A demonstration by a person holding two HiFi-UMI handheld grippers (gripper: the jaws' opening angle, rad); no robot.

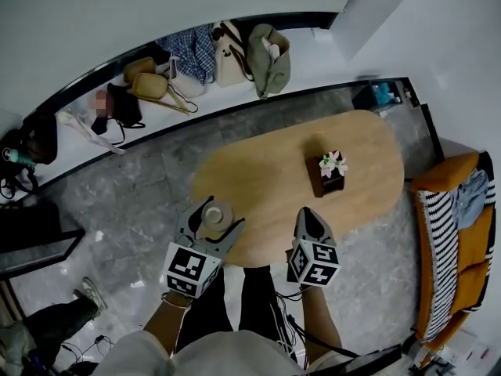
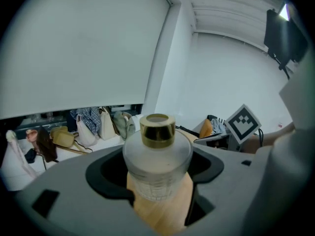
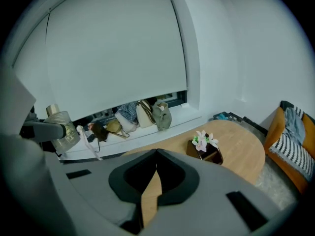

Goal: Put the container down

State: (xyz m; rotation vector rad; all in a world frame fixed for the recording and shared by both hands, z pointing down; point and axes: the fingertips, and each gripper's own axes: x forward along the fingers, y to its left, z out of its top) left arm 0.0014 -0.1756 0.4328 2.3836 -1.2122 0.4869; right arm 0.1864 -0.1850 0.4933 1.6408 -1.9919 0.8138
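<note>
Left gripper (image 1: 212, 225) with grey matte jaws clamped round a rounded frosted-glass container (image 2: 157, 155), shiny gold cylindrical cap, over near-left edge of smooth oval pale-wood table (image 1: 360, 135), right gripper (image 1: 308, 214) jaws pinched together on nothing, dark box of white flowers (image 1: 330, 172) mid-table

Sofa (image 1: 462, 257) cut by the head view's right edge; container (image 2: 156, 163) flanks behind the left gripper's (image 2: 157, 181) jaws

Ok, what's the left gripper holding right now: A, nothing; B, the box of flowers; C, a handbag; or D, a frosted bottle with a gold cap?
D: the left gripper view shows the left gripper with its jaws closed around the gold-capped frosted bottle.
</note>
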